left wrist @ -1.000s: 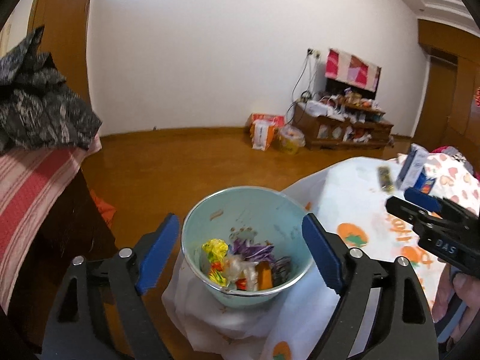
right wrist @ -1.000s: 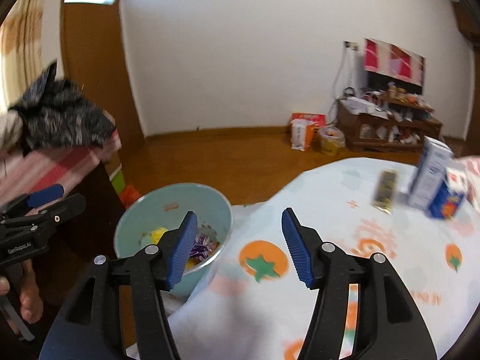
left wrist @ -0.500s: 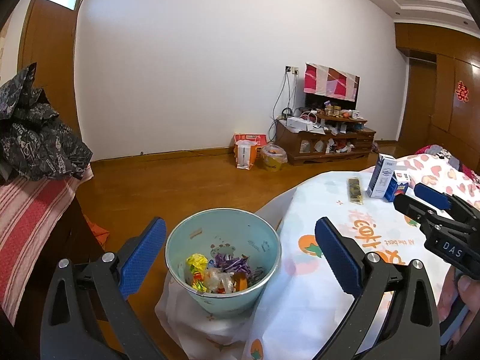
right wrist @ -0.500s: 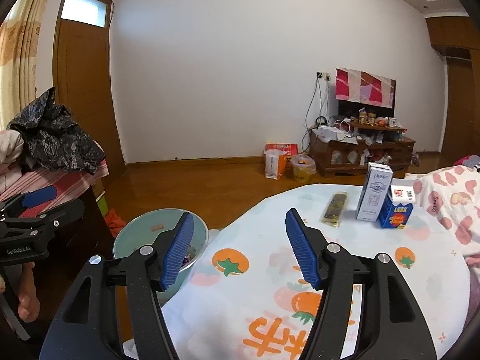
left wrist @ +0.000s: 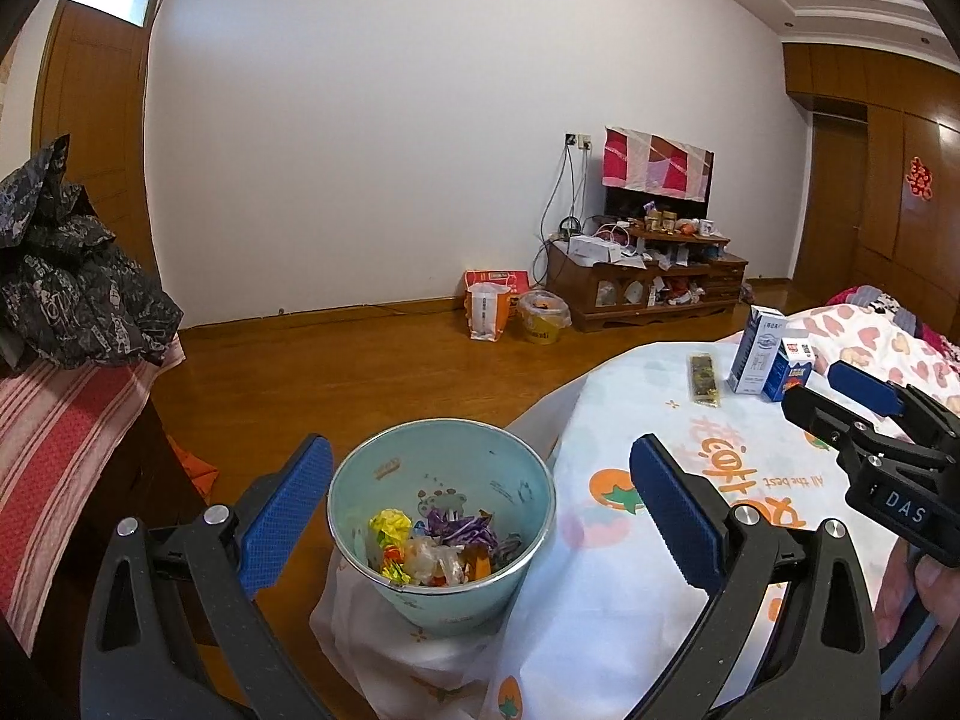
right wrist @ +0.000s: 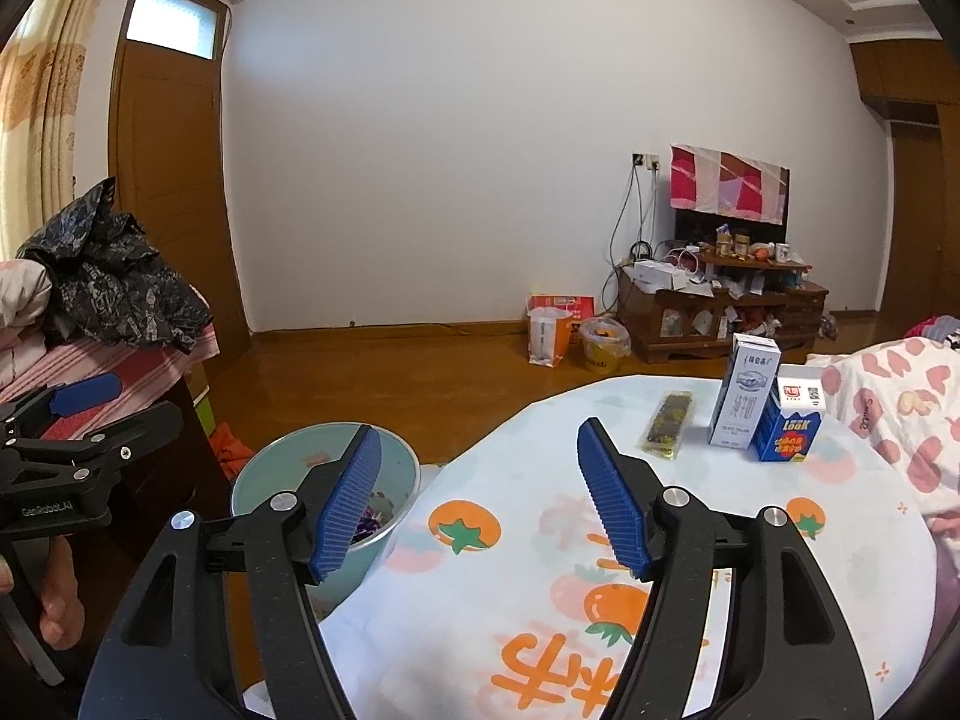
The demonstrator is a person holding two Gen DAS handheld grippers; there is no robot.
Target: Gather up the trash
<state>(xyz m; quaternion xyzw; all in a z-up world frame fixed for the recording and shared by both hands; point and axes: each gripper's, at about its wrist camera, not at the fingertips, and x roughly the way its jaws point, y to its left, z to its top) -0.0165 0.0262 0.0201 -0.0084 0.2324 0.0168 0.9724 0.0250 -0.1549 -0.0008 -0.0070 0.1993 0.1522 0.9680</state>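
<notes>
— Beside the table's (left wrist: 660,546) edge, where is the trash found?
— Crumpled wrappers (left wrist: 432,546) are seen inside the pale blue bin (left wrist: 516,576), framed by the left gripper (left wrist: 480,516), whose jaws are spread wide with nothing clamped.
— And the right gripper (right wrist: 480,498)?
— Its jaws are opening, nothing between them; a dark packet (right wrist: 669,425) and two cartons (right wrist: 744,399) are left on the tablecloth.

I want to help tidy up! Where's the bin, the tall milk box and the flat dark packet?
bin (left wrist: 528,480): left wrist view, right inside wall.
tall milk box (right wrist: 747,399): right wrist view, front face.
flat dark packet (right wrist: 669,425): right wrist view, middle of the wrapper.
</notes>
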